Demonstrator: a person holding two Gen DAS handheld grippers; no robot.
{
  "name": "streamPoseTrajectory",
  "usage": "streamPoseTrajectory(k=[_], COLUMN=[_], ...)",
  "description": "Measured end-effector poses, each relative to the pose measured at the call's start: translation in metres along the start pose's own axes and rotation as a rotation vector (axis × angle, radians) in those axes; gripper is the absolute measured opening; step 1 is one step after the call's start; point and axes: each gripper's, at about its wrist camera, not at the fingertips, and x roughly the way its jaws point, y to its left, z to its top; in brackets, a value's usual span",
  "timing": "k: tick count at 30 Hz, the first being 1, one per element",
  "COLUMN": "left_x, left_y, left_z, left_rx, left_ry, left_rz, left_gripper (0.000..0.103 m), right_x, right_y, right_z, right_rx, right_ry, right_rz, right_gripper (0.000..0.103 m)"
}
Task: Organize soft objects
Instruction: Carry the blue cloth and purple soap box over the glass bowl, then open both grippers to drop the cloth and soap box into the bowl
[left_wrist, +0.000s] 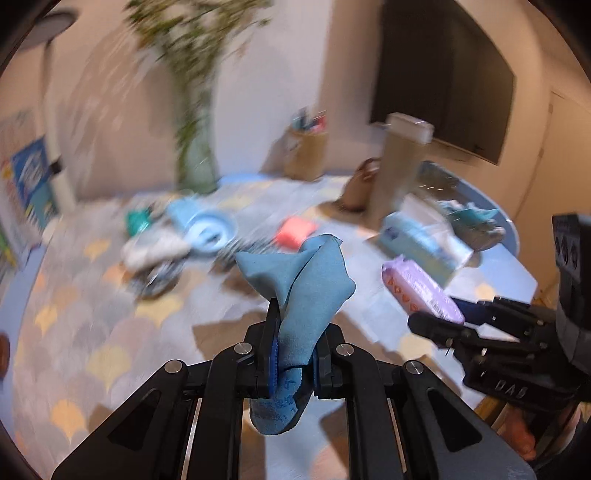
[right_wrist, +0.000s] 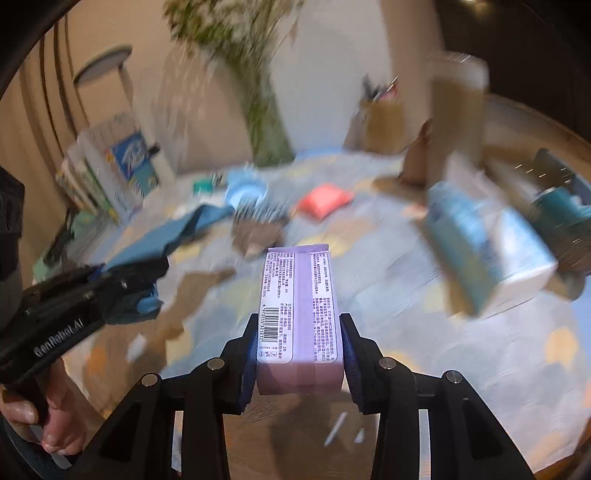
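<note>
My left gripper (left_wrist: 295, 325) is shut on a blue cloth (left_wrist: 306, 280) and holds it up above the table; the cloth bunches out past the fingers. It also shows in the right wrist view (right_wrist: 162, 236) at the left, held by the left gripper (right_wrist: 147, 273). My right gripper (right_wrist: 299, 332) is shut on a purple tissue pack (right_wrist: 299, 314), label side up, above the table. In the left wrist view the purple pack (left_wrist: 421, 288) sits at the right in the right gripper (left_wrist: 436, 321). Both views are motion-blurred.
A patterned tablecloth (left_wrist: 92, 332) covers the round table. On it lie a red soft item (left_wrist: 295, 229), a light-blue bowl (left_wrist: 210, 229), a blue-white tissue pack (right_wrist: 487, 251), a tall brown container (left_wrist: 402, 166), a vase with green branches (left_wrist: 195, 162) and a pen holder (left_wrist: 306, 151).
</note>
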Motion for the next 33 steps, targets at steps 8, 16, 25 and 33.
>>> streamPoseTrajectory(k=[8, 16, 25, 33], left_x=[0.027, 0.076, 0.15, 0.173], left_y=[-0.097, -0.184, -0.223, -0.248], left_z=[0.062, 0.119, 0.147, 0.154], left_rx=[0.127, 0.186, 0.135, 0.181], left_ry=[-0.02, -0.006, 0.059, 0.041], left_rz=[-0.126, -0.226, -0.222, -0.199], left_gripper=[0.01, 0.01, 0.01, 0.054], right_x=[-0.074, -0.108, -0.086, -0.057], right_y=[-0.074, -0.193, -0.277, -0.309], right_z=[0.033, 0.071, 0.113, 0.141], right_rx=[0.092, 0.301, 0.463, 0.522], right_ry=[-0.163, -0.232, -0.181, -0.147], right_rz=[-0.131, -0.274, -0.338, -0.266], right_gripper=[0.039, 0.039, 0.04, 0.054])
